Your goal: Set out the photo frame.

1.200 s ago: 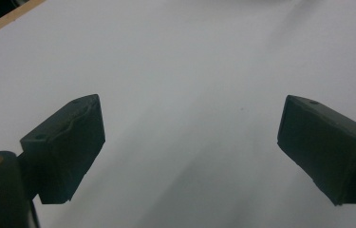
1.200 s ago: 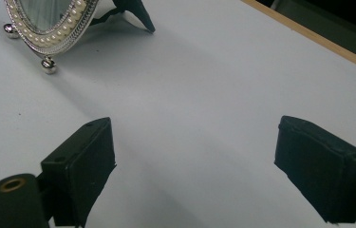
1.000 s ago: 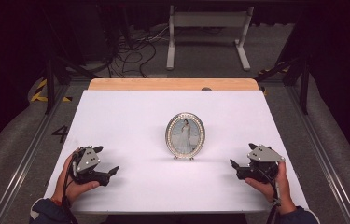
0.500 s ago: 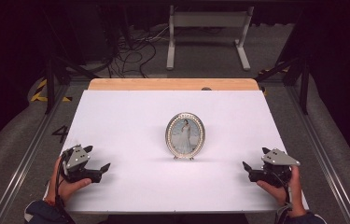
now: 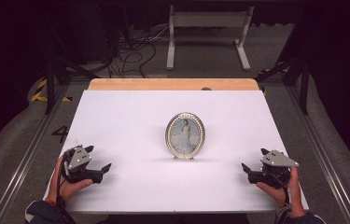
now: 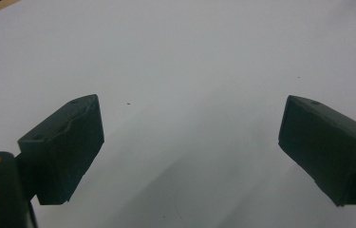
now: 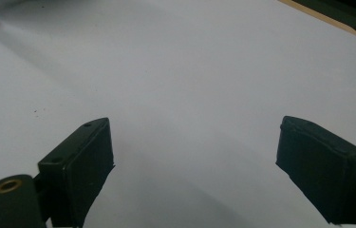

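I hold my left gripper [image 5: 99, 170] and right gripper [image 5: 249, 171] wide open and empty at the near corners, giving room to the oval photo frame [image 5: 185, 135] standing upright mid-surface [image 5: 126, 116], well apart from both.

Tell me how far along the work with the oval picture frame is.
Looks done: the oval picture frame stands upright mid-table on the white table. In hand: nothing; the left tongs and right tongs are both open, low near the table's near edge, well apart from the frame on either side. Left: possibly nothing, or any further handling of the frame has not begun.
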Tool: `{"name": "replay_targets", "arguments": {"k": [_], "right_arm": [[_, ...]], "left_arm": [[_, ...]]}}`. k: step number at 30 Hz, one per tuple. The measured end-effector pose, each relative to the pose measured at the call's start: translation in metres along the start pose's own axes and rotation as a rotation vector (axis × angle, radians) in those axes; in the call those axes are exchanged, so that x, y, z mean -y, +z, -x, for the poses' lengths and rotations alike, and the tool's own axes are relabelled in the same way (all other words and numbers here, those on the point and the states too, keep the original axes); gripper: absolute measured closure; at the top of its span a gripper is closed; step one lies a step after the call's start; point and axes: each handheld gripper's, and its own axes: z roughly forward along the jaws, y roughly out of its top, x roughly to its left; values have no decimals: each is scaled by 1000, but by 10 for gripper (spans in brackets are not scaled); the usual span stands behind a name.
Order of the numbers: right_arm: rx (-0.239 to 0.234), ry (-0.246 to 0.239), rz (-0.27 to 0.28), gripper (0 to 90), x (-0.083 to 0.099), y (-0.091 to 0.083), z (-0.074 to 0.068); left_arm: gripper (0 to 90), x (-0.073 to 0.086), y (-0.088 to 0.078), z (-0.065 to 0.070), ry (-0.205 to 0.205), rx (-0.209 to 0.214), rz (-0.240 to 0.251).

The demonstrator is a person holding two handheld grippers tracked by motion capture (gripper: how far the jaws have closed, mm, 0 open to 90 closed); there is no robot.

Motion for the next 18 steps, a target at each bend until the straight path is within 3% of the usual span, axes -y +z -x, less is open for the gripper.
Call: {"name": "replay_targets", "arguments": {"k": [7,18], "right_arm": [[0,-11,6,117,-1,-1,-2],[-3,-6,9,116,-1,0,-2]], "left_arm": [[80,2,-3,-2,-27,-6,11],[78,1,-1,-2,-22,-10,8]]}}
